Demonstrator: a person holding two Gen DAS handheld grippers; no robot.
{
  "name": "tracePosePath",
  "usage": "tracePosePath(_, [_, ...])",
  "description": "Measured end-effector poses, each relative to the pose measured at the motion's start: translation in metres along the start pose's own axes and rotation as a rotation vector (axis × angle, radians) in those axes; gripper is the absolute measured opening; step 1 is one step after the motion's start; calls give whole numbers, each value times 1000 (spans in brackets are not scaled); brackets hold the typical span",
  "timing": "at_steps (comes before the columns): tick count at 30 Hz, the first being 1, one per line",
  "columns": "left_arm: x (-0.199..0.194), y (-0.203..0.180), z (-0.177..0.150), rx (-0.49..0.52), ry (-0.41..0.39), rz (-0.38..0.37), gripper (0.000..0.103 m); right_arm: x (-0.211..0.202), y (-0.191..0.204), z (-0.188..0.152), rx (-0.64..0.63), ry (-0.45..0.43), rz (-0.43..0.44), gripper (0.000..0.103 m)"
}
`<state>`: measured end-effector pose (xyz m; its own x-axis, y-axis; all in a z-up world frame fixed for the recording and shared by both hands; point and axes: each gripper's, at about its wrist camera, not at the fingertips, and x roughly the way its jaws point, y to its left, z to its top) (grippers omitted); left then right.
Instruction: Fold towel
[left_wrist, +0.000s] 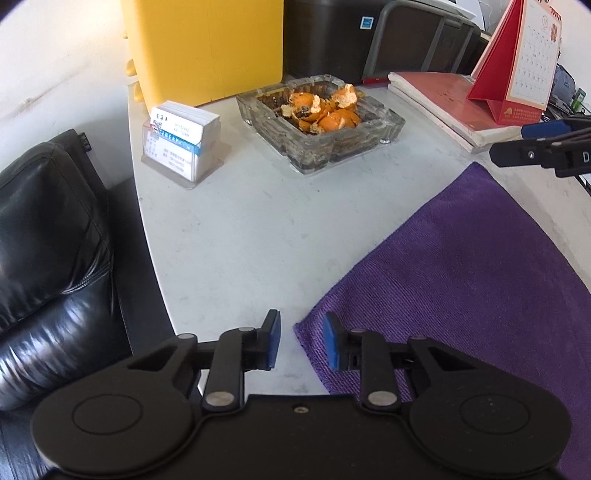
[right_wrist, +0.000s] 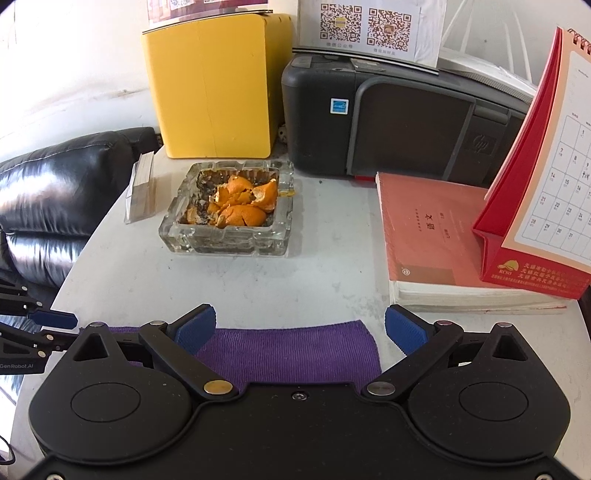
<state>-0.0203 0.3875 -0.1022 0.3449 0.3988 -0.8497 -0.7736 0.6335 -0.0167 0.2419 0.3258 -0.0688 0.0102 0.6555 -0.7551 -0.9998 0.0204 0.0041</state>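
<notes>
A purple towel (left_wrist: 461, 277) lies flat on the white table (left_wrist: 240, 240). In the left wrist view my left gripper (left_wrist: 303, 341) hovers over the towel's near-left corner. Its blue pads stand a narrow gap apart, the corner lies between them, and neither pad presses on the cloth. My right gripper (right_wrist: 301, 330) is wide open above the towel (right_wrist: 288, 354) near its far edge, with nothing between its fingers. Each gripper shows at the edge of the other's view: the right gripper (left_wrist: 532, 144) and the left gripper (right_wrist: 51, 325).
A glass ashtray (right_wrist: 221, 243) with orange peel sits beyond the towel. A card holder (left_wrist: 181, 144) and a yellow box (left_wrist: 207, 48) stand at the back left. A printer (right_wrist: 388, 122), a red book (right_wrist: 424, 236) and a desk calendar (right_wrist: 546, 192) crowd the right. A black sofa (left_wrist: 48, 240) borders the table's left edge.
</notes>
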Motion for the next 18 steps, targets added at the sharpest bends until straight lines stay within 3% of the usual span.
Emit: tracePosePath(18, [7, -7, -2, 13, 54, -16, 22, 0, -1, -2, 17, 11, 6, 100])
